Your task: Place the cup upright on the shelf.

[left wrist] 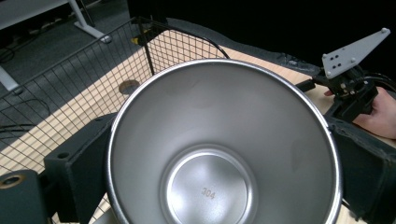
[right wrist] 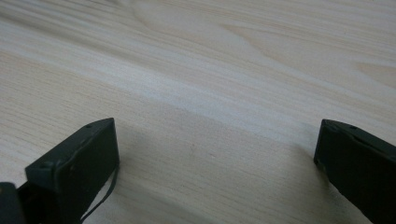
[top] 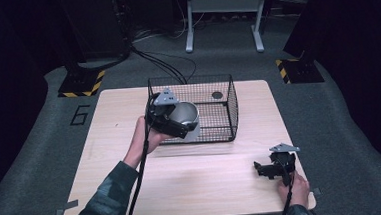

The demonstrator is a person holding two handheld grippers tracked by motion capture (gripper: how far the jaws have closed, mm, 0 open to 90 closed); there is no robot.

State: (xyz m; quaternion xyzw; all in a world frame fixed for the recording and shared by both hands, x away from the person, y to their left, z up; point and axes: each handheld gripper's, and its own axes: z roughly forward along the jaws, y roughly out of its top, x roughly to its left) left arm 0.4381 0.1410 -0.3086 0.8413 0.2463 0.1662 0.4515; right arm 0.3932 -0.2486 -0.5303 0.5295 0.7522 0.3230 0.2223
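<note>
Gripped in the left hand-held gripper (top: 179, 124), a steel cup (top: 185, 117) hangs at the near left corner of a black wire basket (top: 227, 105), its mouth tipped toward the gripper's camera; in the left gripper view the two black jaws press against opposite sides of the cup (left wrist: 219, 154), closed on its wall, and the mark 304 shows on the bottom inside. Whether the cup is just over the basket's near rim or just outside it is hard to tell from above. The basket stands at the far middle of the wooden desk (top: 131, 161), with a small dark round thing (top: 217, 95) on its floor near the far right. The step in hand looks like setting the cup into the basket, and doing it well probably means lifting the cup clear of the near wire wall, turning it upright, and lowering it onto the mesh floor away from the round thing before letting the jaws part, since a smooth steel wall could slip or tip if released at a tilt. Well apart, the right hand-held gripper (top: 274, 167) rests low over the near right of the desk, jaws spread wide with nothing between them, only bare wood (right wrist: 219, 93).
</note>
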